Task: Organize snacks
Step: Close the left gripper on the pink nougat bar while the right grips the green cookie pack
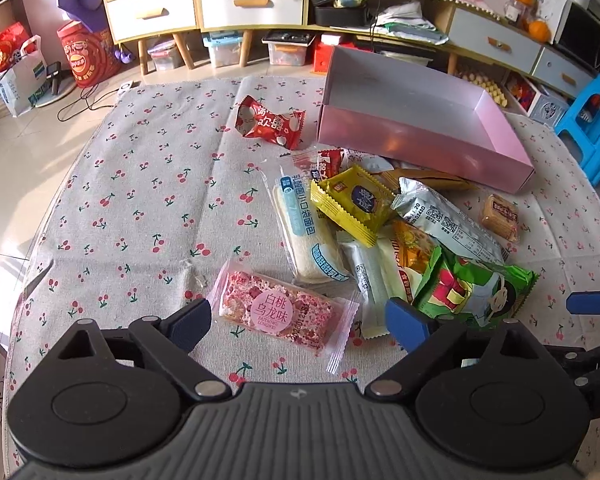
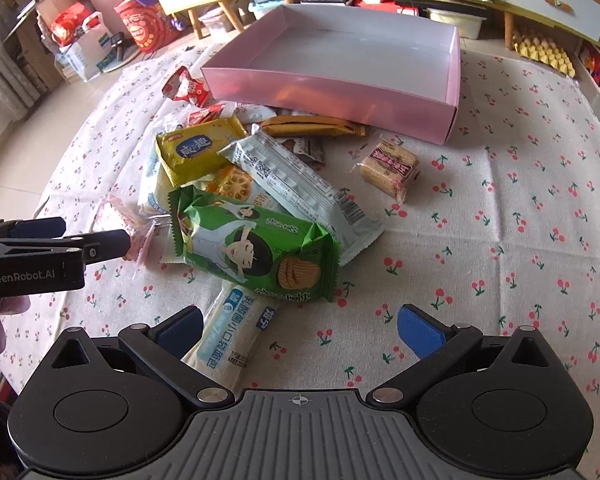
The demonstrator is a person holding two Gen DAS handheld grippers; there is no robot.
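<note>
A pile of wrapped snacks lies on the cherry-print cloth in front of an empty pink box (image 1: 416, 140) (image 2: 320, 94). My left gripper (image 1: 300, 320) is open and low over a pink nougat packet (image 1: 278, 310), which lies between its fingers untouched. It also shows at the left in the right wrist view, as the left gripper (image 2: 84, 232). My right gripper (image 2: 300, 330) is open and holds nothing. It hangs just short of a green cracker packet (image 2: 256, 248), and its left finger is over a white bread packet (image 2: 228, 338). A red candy packet (image 1: 270, 122) lies apart by the box.
A yellow biscuit packet (image 1: 354, 200), a silver-blue packet (image 2: 300, 180) and a small brown wafer pack (image 2: 390, 168) lie in or near the pile. Low cabinets and storage bins stand behind the table. A blue stool (image 1: 592, 128) is at the right.
</note>
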